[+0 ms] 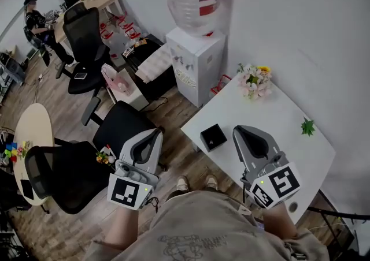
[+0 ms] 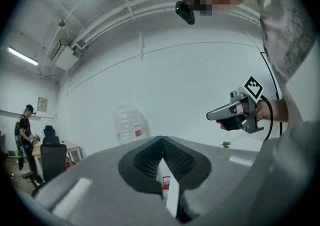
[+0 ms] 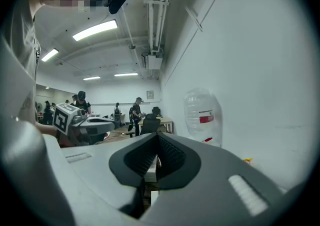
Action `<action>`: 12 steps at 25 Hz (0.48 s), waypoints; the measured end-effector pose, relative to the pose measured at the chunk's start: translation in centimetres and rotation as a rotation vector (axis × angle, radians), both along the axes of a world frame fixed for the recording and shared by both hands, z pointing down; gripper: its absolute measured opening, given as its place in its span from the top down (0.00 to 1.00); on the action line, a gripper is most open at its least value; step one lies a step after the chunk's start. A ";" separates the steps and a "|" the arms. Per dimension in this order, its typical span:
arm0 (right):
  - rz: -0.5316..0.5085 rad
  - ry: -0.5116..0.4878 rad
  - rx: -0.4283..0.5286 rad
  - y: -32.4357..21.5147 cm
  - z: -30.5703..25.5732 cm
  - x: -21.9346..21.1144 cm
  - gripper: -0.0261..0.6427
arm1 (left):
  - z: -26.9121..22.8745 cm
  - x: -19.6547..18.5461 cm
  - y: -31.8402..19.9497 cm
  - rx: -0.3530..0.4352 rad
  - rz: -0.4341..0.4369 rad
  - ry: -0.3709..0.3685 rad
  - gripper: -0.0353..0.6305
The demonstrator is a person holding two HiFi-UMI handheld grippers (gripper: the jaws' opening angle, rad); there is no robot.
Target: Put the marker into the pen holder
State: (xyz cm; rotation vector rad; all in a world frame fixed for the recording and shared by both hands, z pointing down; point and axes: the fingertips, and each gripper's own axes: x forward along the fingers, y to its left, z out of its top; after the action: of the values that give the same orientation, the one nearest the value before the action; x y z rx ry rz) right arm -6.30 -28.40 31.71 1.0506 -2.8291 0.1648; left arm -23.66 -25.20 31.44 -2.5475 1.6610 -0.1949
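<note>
Two empty grippers over a white surface in an office

The white surface [image 1: 277, 112] carries one black pen holder [image 1: 213, 137] near its left edge, one bunch of flowers [image 1: 254, 80] and one green sprig [image 1: 307, 126]; the marker cannot be found in any view. The left gripper [image 1: 156, 133] hangs over the wooden floor and the right gripper [image 1: 238, 129] over the surface, each with jaws closed together on nothing. One water cooler [image 1: 193, 66] stands against the wall, its red bottle label unreadable. At least three black office chairs [image 1: 84, 37] stand to the left.
</note>
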 end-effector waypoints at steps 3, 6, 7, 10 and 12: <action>-0.018 0.004 -0.015 0.1 0.6 -0.6 0.92 | 0.5 -0.8 0.1 -0.020 -0.045 0.005 0.94; -0.036 -0.003 -0.018 0.0 1.0 -1.4 0.92 | 0.8 -1.5 0.3 -0.023 -0.063 0.018 0.94; -0.042 -0.004 -0.017 -0.1 1.0 -1.7 0.92 | 0.8 -1.7 0.3 -0.020 -0.066 0.021 0.94; -0.048 -0.001 -0.016 -0.6 1.2 -2.2 0.92 | 0.6 -2.3 0.3 -0.013 -0.078 0.031 0.94; -0.045 0.001 -0.025 -0.9 1.5 -2.2 0.92 | 0.4 -2.7 0.2 -0.014 -0.088 0.032 0.94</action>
State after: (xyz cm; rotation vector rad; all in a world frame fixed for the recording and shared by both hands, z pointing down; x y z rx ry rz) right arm -8.53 -29.27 33.18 0.9805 -2.8400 0.1948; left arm -26.34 -25.01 31.82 -2.5017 1.7914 -0.1741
